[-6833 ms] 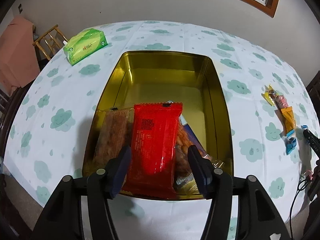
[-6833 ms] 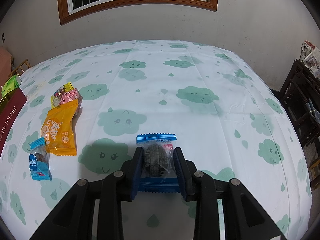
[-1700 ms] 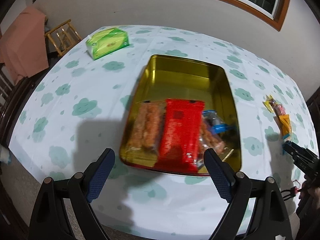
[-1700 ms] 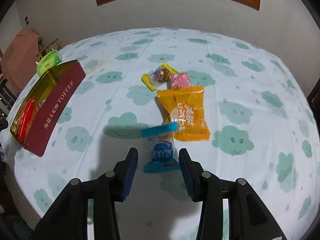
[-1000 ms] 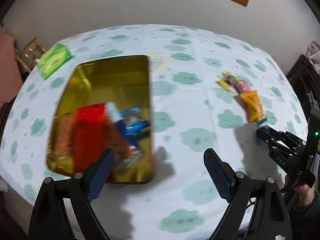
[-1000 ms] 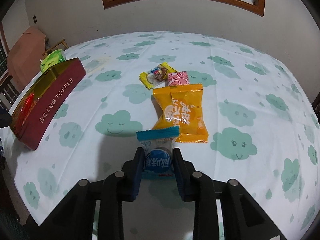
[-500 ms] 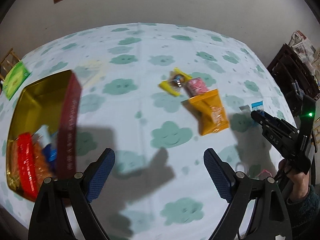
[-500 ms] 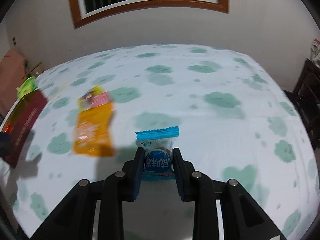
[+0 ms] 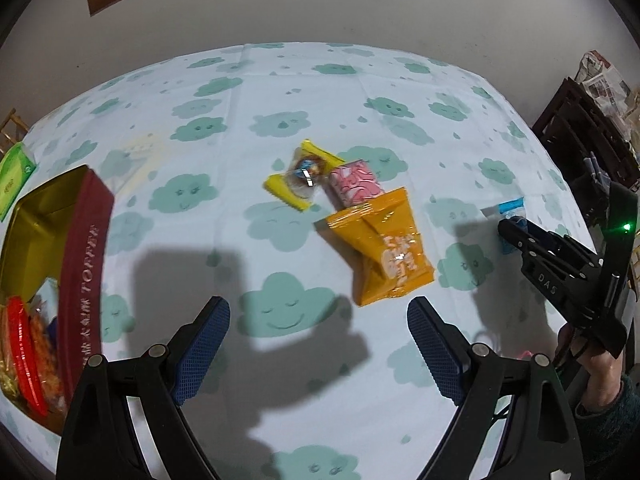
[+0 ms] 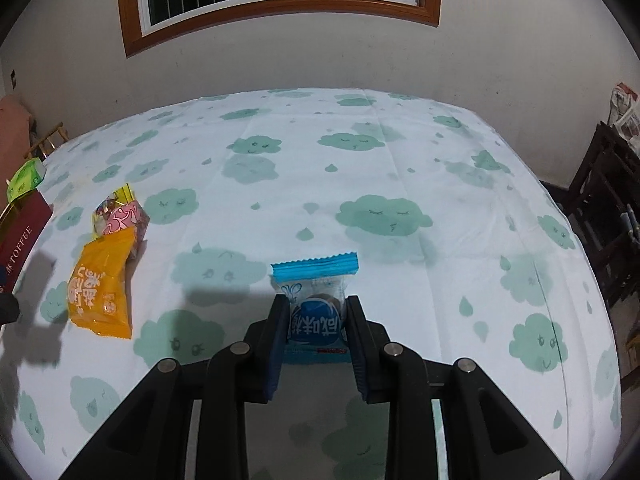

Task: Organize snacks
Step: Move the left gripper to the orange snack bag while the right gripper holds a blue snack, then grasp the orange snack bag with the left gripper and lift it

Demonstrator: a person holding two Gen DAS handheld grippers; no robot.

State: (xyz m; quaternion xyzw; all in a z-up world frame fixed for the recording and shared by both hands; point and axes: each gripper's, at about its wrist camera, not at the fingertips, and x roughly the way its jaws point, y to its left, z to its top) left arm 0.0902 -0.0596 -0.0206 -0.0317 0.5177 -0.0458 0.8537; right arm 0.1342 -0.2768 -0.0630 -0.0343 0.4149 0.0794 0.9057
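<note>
My right gripper (image 10: 315,318) is shut on a small blue snack packet (image 10: 316,308) and holds it above the cloth; from the left wrist view this gripper (image 9: 505,229) and the blue packet (image 9: 509,211) sit at the far right. My left gripper (image 9: 318,340) is open and empty, hovering over the cloth just short of an orange snack bag (image 9: 380,246). A pink packet (image 9: 354,184) and a yellow candy packet (image 9: 302,174) lie beyond the orange bag. The gold tin (image 9: 86,240) with a red TOFFEE side holds several snacks at the left.
The table wears a white cloth with green clouds (image 9: 288,304). A green tissue pack (image 9: 14,176) lies at the far left behind the tin. Dark wooden furniture (image 10: 608,216) stands off the table's right side. A hand (image 9: 600,376) holds the right gripper.
The left view has swung right from the tin to the loose snacks, and the orange bag now lies ahead of it. The right gripper has carried the blue packet rightward, away from the orange bag.
</note>
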